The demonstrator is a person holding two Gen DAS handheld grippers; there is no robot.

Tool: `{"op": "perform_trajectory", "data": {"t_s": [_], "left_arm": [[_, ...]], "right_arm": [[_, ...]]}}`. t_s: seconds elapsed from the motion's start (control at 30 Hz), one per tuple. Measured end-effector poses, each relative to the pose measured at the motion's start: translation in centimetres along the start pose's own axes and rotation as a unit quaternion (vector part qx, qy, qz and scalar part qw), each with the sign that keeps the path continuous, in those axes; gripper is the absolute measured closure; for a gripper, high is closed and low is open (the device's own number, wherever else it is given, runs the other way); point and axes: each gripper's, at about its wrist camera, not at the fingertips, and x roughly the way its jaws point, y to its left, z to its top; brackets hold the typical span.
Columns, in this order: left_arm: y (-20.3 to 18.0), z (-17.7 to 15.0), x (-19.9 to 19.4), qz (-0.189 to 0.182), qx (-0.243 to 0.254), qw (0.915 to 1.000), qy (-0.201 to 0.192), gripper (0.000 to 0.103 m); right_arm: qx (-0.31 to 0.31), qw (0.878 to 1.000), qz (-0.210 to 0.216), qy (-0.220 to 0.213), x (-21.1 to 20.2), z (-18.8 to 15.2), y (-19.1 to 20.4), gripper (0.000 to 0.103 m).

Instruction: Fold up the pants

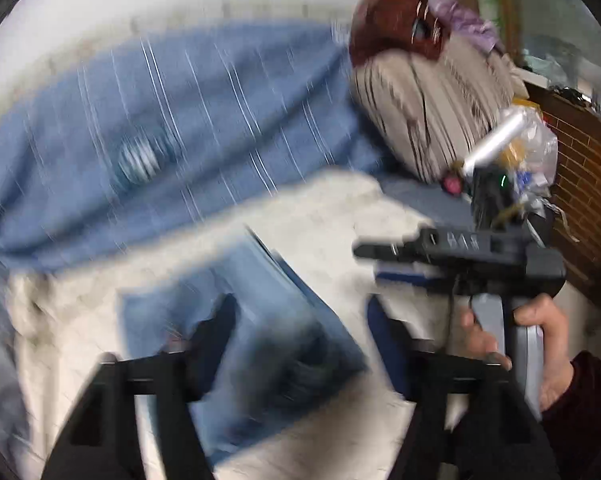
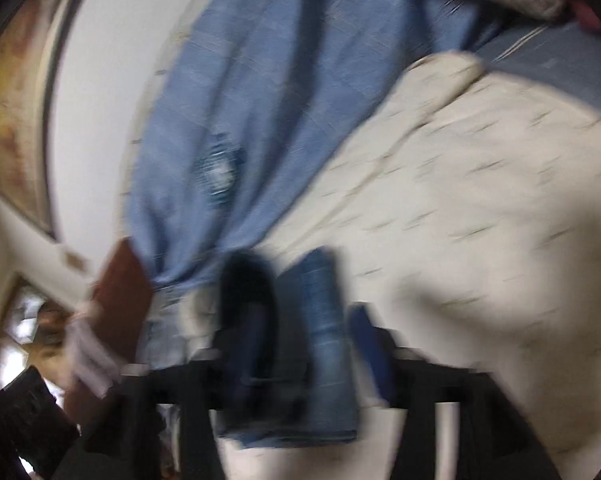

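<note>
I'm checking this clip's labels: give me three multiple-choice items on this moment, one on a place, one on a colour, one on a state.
1. The jeans lie on:
A. a cream quilt
B. a wooden floor
C. a glass table

2. The large striped cloth behind the quilt is:
A. green
B. blue
C. black

3. The left gripper is:
A. clamped on a pillow
B. open, its fingers apart over the jeans
C. out of view

Answers:
1 A, pale quilt shows all round the denim.
2 B, it reads light blue with thin white lines in both views.
3 B, the two fingers stand wide apart, pressing nothing.
</note>
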Motion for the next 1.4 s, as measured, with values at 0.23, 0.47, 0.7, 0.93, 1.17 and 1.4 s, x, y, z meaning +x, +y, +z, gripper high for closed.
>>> {"op": "perform_trajectory", "data": {"t_s": [0.23,0.47,0.7,0.93,1.17,1.4], "left_arm": [[7.3,-2.9,0.8,0.107,-0.058,0.9908,0.059,0.030],[12.9,-9.1,3.9,0.126,-0.152,0.9725,0.123,0.031],[11.9,-9.9,6.1,0.068,-0.158,0.9789,0.110,0.030],[12.5,-11.4,6.5,0.035,-0.201,0.9751,0.087,0.030],[10.3,-10.6,6.0,0.049,-0.139,0.9878,0.050,0.033],[7.9,-9.8,6.6,0.077,-0.093,0.9919,0.039,0.016]], "right_arm": [[-0.005,0.998,0.013,0.056,3.5,-1.7,1.3,0.032],[0.017,0.997,-0.021,0.067,5.4,-1.6,0.6,0.032],[-0.007,0.993,-0.027,0.114,8.4,-2.7,1.6,0.032],[-0.109,0.985,-0.078,0.111,9.9,-4.3,4.8,0.068],[-0.210,0.975,-0.068,0.029,6.4,-4.7,8.6,0.079],[-0.184,0.959,-0.209,0.041,6.1,-2.9,4.3,0.082]]}}
